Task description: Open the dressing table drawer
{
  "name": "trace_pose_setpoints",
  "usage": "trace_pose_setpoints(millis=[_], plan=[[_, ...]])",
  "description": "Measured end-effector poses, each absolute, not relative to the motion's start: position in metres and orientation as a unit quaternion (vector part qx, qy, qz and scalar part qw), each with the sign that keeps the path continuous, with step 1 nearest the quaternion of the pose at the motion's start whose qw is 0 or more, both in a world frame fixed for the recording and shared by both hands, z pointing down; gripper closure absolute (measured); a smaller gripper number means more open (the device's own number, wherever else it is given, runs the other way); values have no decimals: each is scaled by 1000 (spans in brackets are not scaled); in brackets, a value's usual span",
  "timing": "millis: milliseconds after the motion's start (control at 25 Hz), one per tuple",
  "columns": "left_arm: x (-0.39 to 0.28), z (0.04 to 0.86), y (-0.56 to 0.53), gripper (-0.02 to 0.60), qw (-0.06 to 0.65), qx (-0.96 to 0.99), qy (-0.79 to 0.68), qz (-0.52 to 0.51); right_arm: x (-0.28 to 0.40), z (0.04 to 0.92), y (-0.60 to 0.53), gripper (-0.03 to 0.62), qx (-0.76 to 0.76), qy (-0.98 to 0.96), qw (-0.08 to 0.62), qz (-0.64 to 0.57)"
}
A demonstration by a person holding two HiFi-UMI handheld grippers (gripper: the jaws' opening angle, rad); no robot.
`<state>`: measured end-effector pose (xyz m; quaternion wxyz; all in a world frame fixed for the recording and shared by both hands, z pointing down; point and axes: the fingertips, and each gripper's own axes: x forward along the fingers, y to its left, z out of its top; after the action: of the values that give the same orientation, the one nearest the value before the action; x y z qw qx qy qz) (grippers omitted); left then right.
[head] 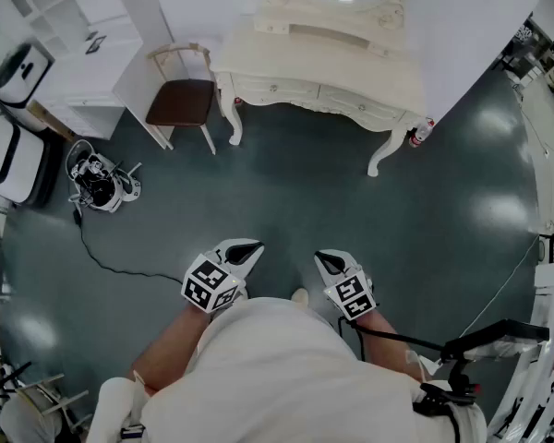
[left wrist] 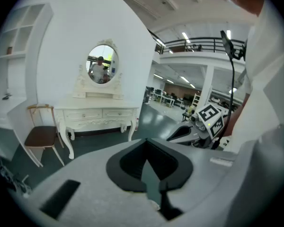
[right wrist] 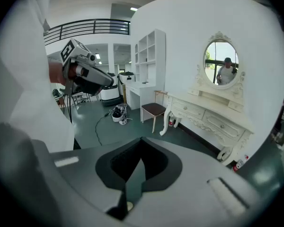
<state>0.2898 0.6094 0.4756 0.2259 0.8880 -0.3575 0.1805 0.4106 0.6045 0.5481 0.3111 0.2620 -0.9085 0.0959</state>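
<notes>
Both closed and empty: left gripper [head: 249, 250], right gripper [head: 323, 260]; ornate, curvy-legged cream dressing table [head: 351, 67].

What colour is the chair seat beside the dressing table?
Dark brown chair seat; head view shows it best.

- Marker cube [head: 210, 284] of the left gripper [head: 248, 248]: black-and-white square code patterns on its faces, with no letters or digits.
- Second marker cube [head: 352, 295], on the right gripper [head: 322, 259]: the same kind of square code patterns. One face seen from the left gripper view has a blocky figure loosely like an "E", but it is a code pattern, not print.
- Red-and-white canister [head: 423, 132] beside a leg of the dressing table [head: 314, 63]: any label is too small to read.
- No word, brand, number or sign can be read in any view.
</notes>
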Motion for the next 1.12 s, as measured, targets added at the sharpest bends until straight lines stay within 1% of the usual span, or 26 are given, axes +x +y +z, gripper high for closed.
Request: trace_pose_setpoints(millis=[160,320,480,680,760,800,1120], plan=[[210,468,609,580,243,874,-389,160,355,532,594,594,270,-909,305,86],[134,471,625,580,231,868,-407,165,295,532,598,594,269,-908,305,98],[82,474,637,580,231,866,-412,163,246,533,592,594,286,-906,294,106],[36,484,639,580,238,869,-399,169,203,529,572,592,329,-897,272,116],[21,488,633,580,243,868,-399,168,190,529,566,556,337,-894,267,126],[15,489,626,580,247,868,-398,165,185,528,560,554,339,-893,266,130],[-2,498,515,580,253,869,-398,152,166,542,444,562,346,-890,267,133]])
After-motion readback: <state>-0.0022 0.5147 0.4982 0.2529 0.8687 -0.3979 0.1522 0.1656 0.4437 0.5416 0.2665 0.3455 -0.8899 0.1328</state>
